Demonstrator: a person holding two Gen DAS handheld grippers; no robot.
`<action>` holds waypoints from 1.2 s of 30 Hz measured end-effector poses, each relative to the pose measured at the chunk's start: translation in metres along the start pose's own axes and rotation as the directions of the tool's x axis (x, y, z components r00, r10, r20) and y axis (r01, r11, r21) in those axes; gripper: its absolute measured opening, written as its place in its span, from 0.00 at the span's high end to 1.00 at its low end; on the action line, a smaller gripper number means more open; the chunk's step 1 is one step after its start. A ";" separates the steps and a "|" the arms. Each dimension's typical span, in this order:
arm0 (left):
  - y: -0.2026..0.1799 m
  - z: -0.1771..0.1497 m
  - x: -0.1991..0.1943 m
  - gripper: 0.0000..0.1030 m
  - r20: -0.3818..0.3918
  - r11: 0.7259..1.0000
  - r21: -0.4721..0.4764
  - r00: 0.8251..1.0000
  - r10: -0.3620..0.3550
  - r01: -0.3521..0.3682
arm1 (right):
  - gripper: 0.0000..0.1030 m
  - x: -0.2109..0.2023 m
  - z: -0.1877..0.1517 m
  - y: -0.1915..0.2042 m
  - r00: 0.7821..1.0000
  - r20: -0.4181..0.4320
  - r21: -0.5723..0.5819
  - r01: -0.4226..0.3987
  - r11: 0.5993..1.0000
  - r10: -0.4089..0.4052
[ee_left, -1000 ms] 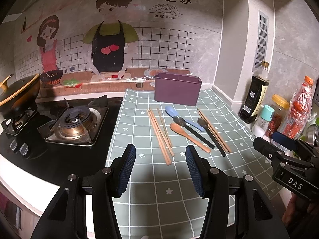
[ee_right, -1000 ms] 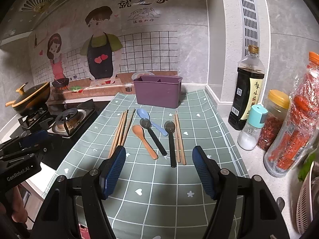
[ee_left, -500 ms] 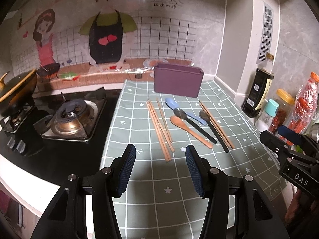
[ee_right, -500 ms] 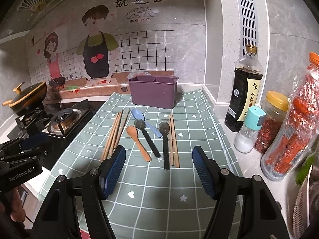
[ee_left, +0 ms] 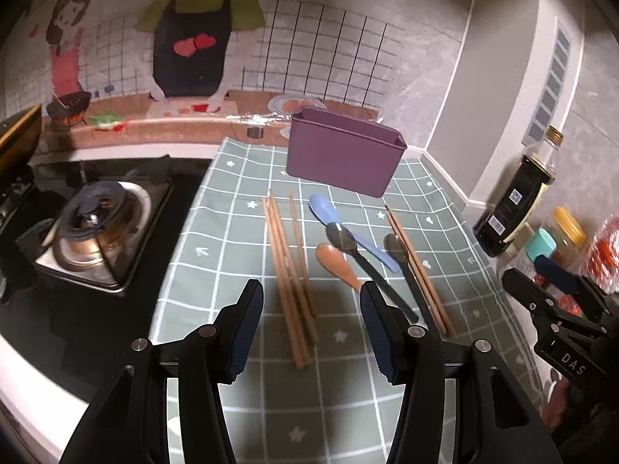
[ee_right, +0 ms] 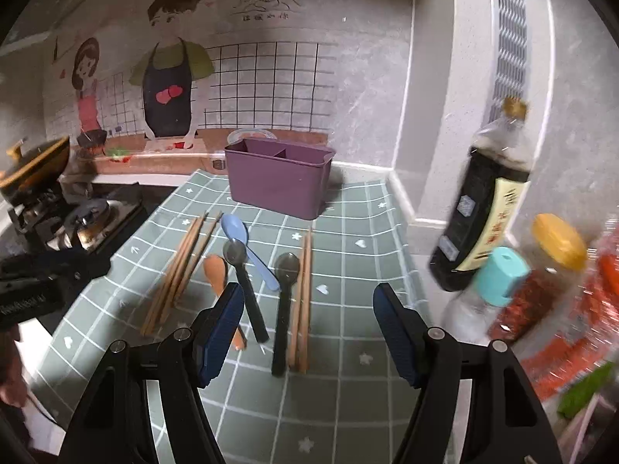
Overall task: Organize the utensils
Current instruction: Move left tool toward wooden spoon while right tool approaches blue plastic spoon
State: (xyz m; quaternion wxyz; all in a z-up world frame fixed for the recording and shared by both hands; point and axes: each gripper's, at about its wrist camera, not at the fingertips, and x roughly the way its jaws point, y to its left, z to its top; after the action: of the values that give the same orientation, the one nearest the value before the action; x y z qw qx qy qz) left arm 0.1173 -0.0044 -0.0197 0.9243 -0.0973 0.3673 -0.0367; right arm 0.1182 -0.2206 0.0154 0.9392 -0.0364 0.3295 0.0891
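On the green checked mat lie several wooden chopsticks [ee_left: 288, 266] at the left, a blue spoon [ee_left: 329, 212], an orange spoon [ee_left: 334, 265], two black-handled spoons [ee_left: 348, 241] and a second chopstick pair [ee_left: 416, 266] at the right. A purple divided holder [ee_left: 342, 154] stands behind them; it also shows in the right wrist view [ee_right: 280, 178]. My left gripper [ee_left: 311, 332] is open and empty, just above the near ends of the left chopsticks. My right gripper [ee_right: 309, 332] is open and empty, over the near ends of the black-handled spoon [ee_right: 282, 309] and right chopsticks [ee_right: 303, 301].
A gas stove [ee_left: 96, 239] and a wok [ee_right: 35, 166] are at the left. A soy sauce bottle [ee_right: 483, 208], a teal-capped shaker [ee_right: 491, 286], a yellow-lidded jar [ee_right: 549, 266] and a red packet stand at the right by the wall.
Both grippers have moved forward and down toward the utensils, which now look larger and closer. Both stay open. No utensil has moved.
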 end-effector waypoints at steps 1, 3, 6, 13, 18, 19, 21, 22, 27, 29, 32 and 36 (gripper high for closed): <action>0.000 0.001 0.005 0.48 -0.003 1.000 -0.008 1.000 0.004 -0.004 | 0.35 0.007 0.003 -0.004 0.999 -0.012 0.009 -0.035 0.999 0.035; 0.002 0.005 0.016 0.48 -0.007 0.999 -0.033 0.999 0.032 -0.032 | 0.35 0.024 0.009 -0.011 0.993 -0.048 0.025 -0.110 0.994 0.111; 0.004 0.009 0.024 0.48 -0.007 0.997 -0.050 0.999 0.053 -0.053 | 0.35 0.046 0.013 -0.014 0.986 -0.091 0.019 -0.136 0.991 0.137; -0.003 0.013 0.063 0.48 -0.072 0.995 -0.068 0.995 0.067 -0.072 | 0.35 0.084 0.020 -0.011 0.989 -0.138 -0.073 -0.064 0.995 0.053; -0.025 0.010 0.089 0.48 -0.152 0.999 -0.049 0.988 -0.004 -0.004 | 0.37 0.094 0.030 -0.023 0.992 -0.128 -0.064 0.008 0.998 -0.016; -0.030 0.010 0.096 0.49 -0.178 0.999 -0.048 0.984 -0.002 -0.007 | 0.37 0.096 0.031 -0.026 0.991 -0.129 -0.056 0.009 0.998 -0.016; -0.035 0.010 0.110 0.51 -0.219 0.999 -0.050 0.976 0.005 -0.016 | 0.37 0.101 0.030 -0.031 0.990 -0.140 -0.037 -0.001 0.999 -0.005; -0.037 0.010 0.116 0.54 -0.232 0.999 -0.052 0.973 -0.003 -0.009 | 0.37 0.102 0.030 -0.033 0.989 -0.146 -0.033 -0.005 0.999 0.000; -0.044 0.010 0.137 0.61 -0.267 1.000 -0.022 0.964 0.000 -0.007 | 0.44 0.107 0.033 -0.036 0.988 -0.152 -0.031 -0.014 0.999 0.009; -0.045 0.009 0.145 0.69 -0.287 1.000 -0.022 0.958 0.001 -0.007 | 0.48 0.110 0.036 -0.037 0.987 -0.157 -0.026 -0.040 0.999 0.035; -0.042 0.009 0.151 0.71 -0.284 1.000 -0.022 0.959 0.004 -0.011 | 0.49 0.114 0.040 -0.041 0.984 -0.162 -0.011 -0.073 0.997 0.070; -0.038 0.013 0.155 0.74 -0.279 1.000 0.010 0.960 0.014 -0.012 | 0.49 0.122 0.045 -0.043 0.983 -0.165 0.001 -0.077 0.997 0.076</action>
State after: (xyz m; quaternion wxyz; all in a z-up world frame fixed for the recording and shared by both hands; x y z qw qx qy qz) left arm 0.2388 -0.0609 -0.1065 0.8639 -0.0852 0.4943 -0.0456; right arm 0.2472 -0.2398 -0.0255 0.9046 -0.0334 0.4070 0.1224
